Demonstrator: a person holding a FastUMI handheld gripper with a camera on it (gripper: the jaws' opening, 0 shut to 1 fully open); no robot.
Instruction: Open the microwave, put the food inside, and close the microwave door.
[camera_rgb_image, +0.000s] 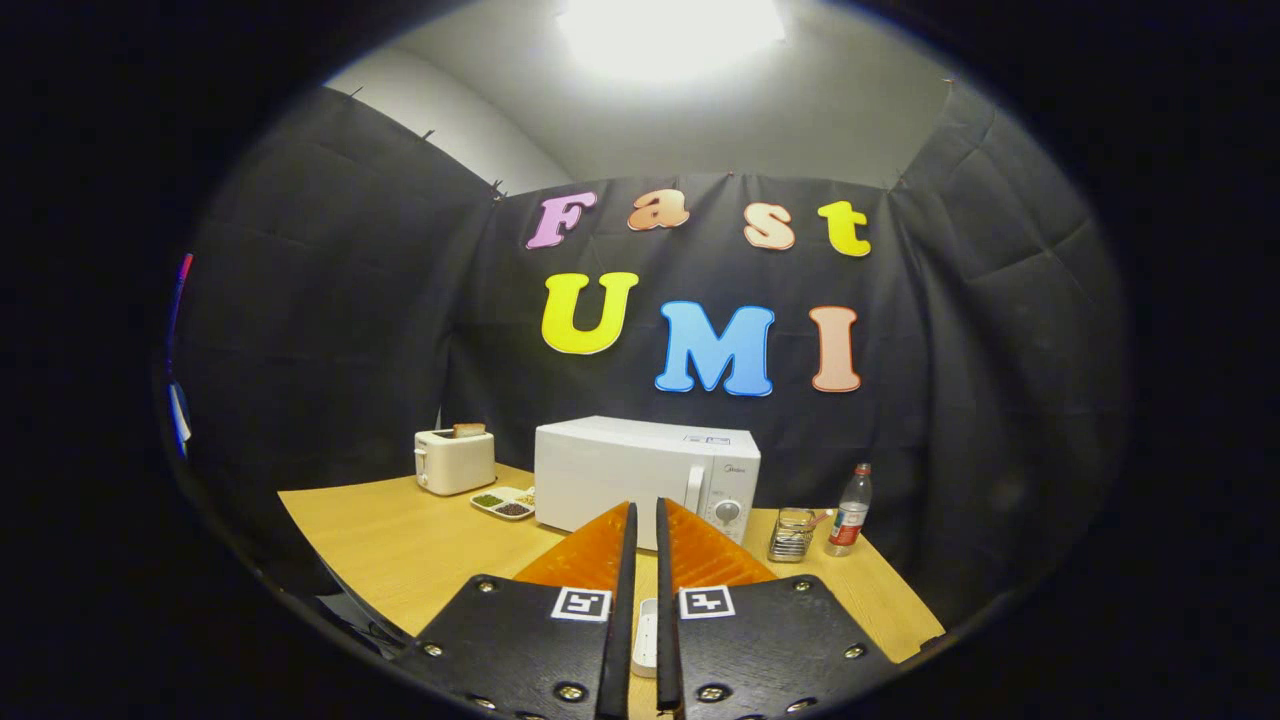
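White microwave (645, 478) (door closed) sits on the counter (400, 540), beyond the nearly closed, empty tongs (645, 515).

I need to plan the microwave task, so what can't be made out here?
- Food: a white object behind the gripper fingers, mostly hidden.
- Microwave inside: door closed.
- Tray contents: too small.
- Gripper: nearly closed, nothing held.
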